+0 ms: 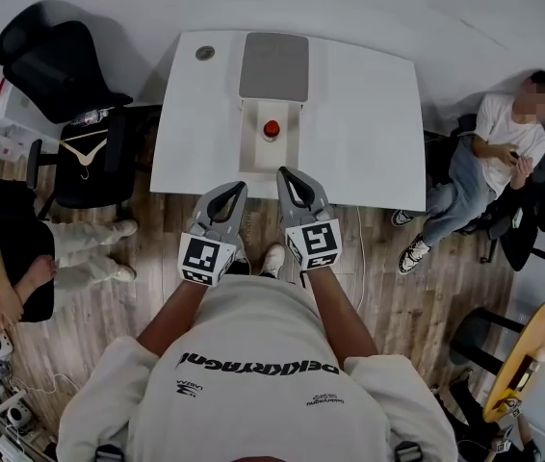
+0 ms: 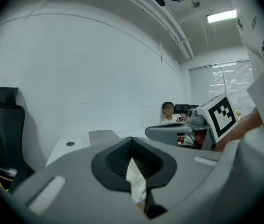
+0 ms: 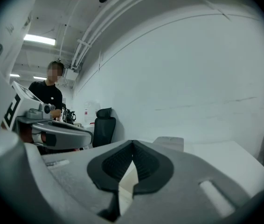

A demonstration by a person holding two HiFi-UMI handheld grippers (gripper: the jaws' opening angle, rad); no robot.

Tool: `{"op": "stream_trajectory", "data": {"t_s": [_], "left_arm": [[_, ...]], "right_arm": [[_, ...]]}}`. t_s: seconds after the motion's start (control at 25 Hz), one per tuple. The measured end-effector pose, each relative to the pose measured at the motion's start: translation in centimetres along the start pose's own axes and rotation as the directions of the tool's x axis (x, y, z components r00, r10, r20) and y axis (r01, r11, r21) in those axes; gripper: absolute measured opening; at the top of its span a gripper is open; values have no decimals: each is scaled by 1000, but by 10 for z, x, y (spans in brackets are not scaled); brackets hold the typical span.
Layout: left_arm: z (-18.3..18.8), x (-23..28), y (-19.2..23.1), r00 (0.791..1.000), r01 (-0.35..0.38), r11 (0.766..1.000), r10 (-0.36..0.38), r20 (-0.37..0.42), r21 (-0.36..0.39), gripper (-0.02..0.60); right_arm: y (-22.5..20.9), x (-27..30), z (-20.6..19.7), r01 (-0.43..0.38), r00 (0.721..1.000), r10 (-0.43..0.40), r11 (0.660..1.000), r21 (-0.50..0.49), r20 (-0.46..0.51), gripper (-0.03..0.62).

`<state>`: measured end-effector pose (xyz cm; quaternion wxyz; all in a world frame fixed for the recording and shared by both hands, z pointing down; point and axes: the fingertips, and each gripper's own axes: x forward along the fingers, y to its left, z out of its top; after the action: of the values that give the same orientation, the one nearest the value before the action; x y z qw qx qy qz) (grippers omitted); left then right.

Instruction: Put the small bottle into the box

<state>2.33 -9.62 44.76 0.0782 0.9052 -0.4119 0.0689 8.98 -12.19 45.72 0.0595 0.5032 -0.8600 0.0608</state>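
On the white table [image 1: 369, 123] lies a cream box [image 1: 271, 141] with its grey lid [image 1: 273, 66] folded back behind it. A small red-capped bottle [image 1: 272, 129] sits within the box's outline; how deep it sits I cannot tell. Both grippers hover side by side over the table's near edge, short of the box. The left gripper [image 1: 239, 189] is shut and holds nothing, its tips meeting in the left gripper view [image 2: 132, 139]. The right gripper [image 1: 284, 173] is likewise shut and holds nothing [image 3: 133, 143]. The grey lid [image 2: 103, 136] shows beyond the jaws.
A round dark disc [image 1: 205, 53] lies at the table's far left corner. Black office chairs [image 1: 61, 65] stand to the left, one carrying a hanger [image 1: 85, 150]. A person [image 1: 489, 162] sits at the right, another person's legs [image 1: 80, 248] at the left. A yellow round table [image 1: 528, 354] stands at lower right.
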Motion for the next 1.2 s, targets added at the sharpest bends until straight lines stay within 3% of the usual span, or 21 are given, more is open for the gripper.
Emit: {"op": "stream_trajectory", "data": {"t_s": [0.44,1.2], "left_arm": [[5,4,-5,1000,6,1000,-7,15,9,8],[20,5,-2,998,20,1000,-20,55,9,8]], "right_arm": [[12,-13,11,-26,999,26,1000,4,30,-9],[8,-27,21,9,999,-11,999,31,47,-9]]}}
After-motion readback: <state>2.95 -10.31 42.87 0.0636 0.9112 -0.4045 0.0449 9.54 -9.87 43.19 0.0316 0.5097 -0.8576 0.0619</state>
